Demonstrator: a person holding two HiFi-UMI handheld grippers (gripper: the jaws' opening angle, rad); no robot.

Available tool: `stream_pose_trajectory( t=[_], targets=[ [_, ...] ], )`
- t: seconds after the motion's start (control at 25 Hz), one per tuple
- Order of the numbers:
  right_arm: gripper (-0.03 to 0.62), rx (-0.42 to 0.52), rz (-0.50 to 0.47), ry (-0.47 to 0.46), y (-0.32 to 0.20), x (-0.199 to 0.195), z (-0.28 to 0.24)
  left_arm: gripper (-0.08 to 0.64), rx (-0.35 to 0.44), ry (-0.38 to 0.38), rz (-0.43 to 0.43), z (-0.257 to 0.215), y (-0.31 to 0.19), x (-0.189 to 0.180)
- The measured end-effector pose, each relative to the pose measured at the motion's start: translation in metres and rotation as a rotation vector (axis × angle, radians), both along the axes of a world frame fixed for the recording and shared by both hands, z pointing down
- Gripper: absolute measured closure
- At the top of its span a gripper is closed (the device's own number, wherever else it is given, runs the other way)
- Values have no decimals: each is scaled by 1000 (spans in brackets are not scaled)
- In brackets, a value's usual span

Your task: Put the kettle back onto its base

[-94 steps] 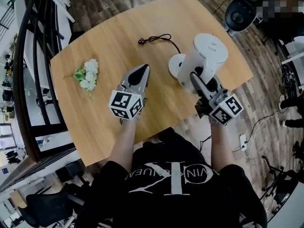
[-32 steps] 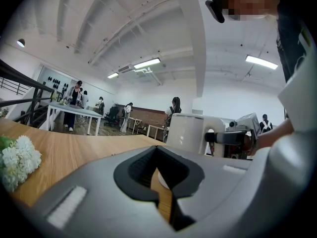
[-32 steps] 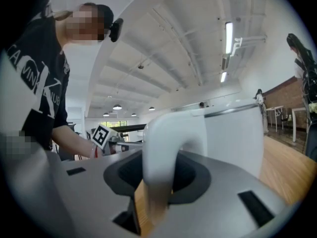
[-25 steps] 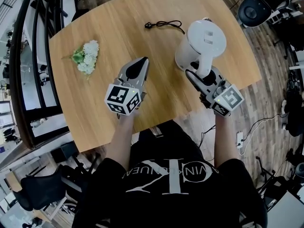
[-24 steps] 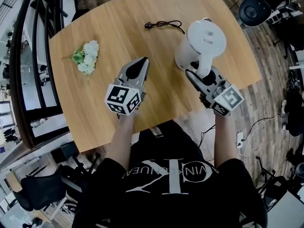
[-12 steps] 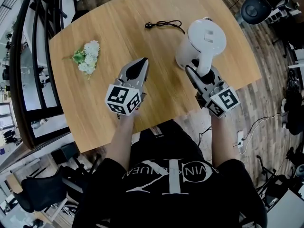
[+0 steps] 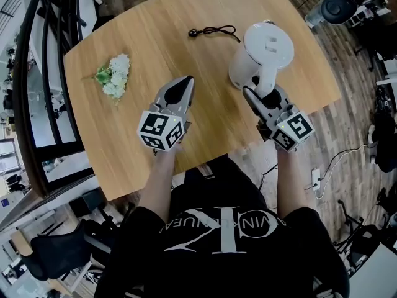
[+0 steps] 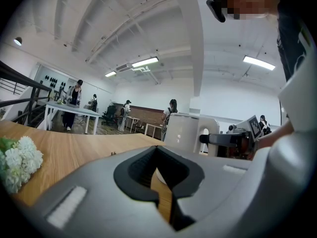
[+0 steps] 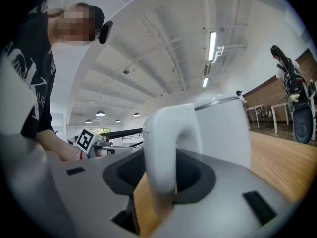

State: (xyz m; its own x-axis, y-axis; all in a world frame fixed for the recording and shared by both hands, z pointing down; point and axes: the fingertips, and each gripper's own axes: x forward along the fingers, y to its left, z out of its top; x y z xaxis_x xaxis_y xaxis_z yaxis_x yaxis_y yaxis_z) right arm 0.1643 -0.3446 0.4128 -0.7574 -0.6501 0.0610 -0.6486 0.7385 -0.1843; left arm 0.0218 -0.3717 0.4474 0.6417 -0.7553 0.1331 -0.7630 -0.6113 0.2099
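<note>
– kettle (image 7: 268, 45) in the head view: where does it stand?
– upright on the right part of the wooden table (image 7: 155, 36), lid up, handle (image 7: 265, 81) turned toward the person. a black cord (image 7: 214, 31) lies on the wood just behind it. from here i cannot tell what is under its foot.
– and the right gripper (image 7: 259, 95)?
– its jaws reach in from the near side and close round the handle. the left gripper (image 7: 185, 81) is over the table's middle, well apart from the kettle, tips drawn together with nothing in them. a bunch of white flowers (image 7: 113, 76) lies near the table's left edge.
– left gripper view?
– the jaws meet at the tips, and only a sliver of tabletop shows through the slot between them; nothing is held. beyond them the kettle (image 8: 183, 130) stands on the wood to the right, with the right gripper (image 8: 233, 139) at its handle. the flowers (image 8: 17, 162) sit at the far left.
– right gripper view?
– the white handle (image 9: 163, 143) fills the gap between the jaws, both pressed against it, so the claw is clamped on the kettle. the kettle's body rises just behind, upright, and the left gripper's marker cube (image 9: 85, 140) shows off to the left.
</note>
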Motion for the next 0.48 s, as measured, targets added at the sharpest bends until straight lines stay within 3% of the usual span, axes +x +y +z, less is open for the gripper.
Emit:
stream_pose_trajectory(
  t=[0.48],
  targets=[
    [459,-59,27,56,11,13,27,551,-8,-9,29,3,4,7]
  ],
)
